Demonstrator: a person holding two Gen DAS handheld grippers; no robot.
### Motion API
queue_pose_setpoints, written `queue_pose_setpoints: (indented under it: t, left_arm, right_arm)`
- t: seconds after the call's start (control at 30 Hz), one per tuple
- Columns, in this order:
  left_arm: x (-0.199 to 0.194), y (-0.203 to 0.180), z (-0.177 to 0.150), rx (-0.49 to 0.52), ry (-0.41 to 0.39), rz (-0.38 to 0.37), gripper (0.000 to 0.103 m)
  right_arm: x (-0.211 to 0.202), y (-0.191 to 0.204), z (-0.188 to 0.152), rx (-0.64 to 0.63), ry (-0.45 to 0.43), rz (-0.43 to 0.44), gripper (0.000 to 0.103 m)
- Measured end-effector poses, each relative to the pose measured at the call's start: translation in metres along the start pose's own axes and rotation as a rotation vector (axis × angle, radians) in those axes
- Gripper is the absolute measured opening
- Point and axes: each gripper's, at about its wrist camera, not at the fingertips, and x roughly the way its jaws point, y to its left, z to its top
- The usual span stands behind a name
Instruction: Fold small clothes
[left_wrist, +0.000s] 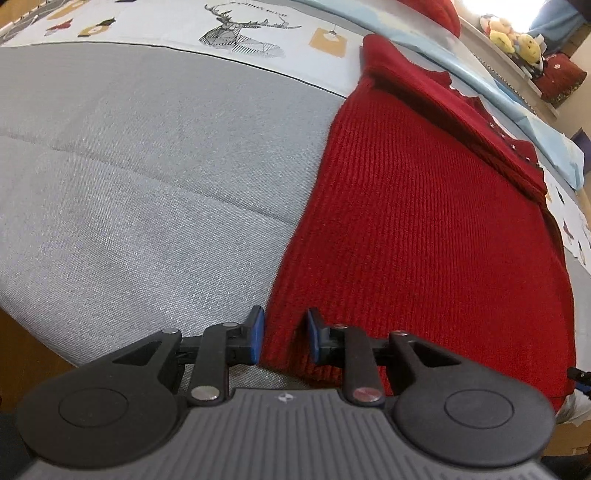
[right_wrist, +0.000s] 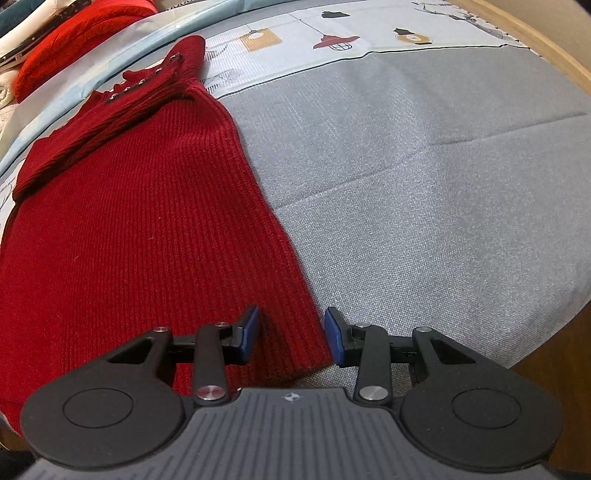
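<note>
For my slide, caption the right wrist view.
Open right gripper straddles the hem corner of a red ribbed sweater on a grey bedspread.

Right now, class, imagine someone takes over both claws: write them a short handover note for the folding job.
Left claw: open, straddling the near left hem corner of the red sweater.
Right claw: open, straddling the near right hem corner.
Sweater lies flat on the grey bedcover; a sleeve is folded across the top.
Done: sleeve tucked in.
Left: close on both corners, probably fold the hem up toward the collar.

no legible txt, deer print (left_wrist: 236, 35) caption too blurry
</note>
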Motion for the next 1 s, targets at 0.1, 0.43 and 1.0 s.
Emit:
queue_pose_setpoints:
  t: [0.1,0.43,1.0]
  left_arm:
    - [-0.001,-0.007,-0.003,0.036,-0.006,0.006,0.023]
    - [-0.026,-0.014,-0.006,0.060,-0.067,-0.034,0.013]
    - [-0.013,-0.015,-0.007,0.064,-0.017,-0.011,0.015]
  right_arm:
    - [0.000,0.001,0.000,-0.018,-0.003,0.015,0.027]
    - [-0.020,-0.011,0.003,0.061,-0.059,0.081,0.015]
    - [-0.015,0.001,-0.001,-0.002,-0.034,0.093,0.012]
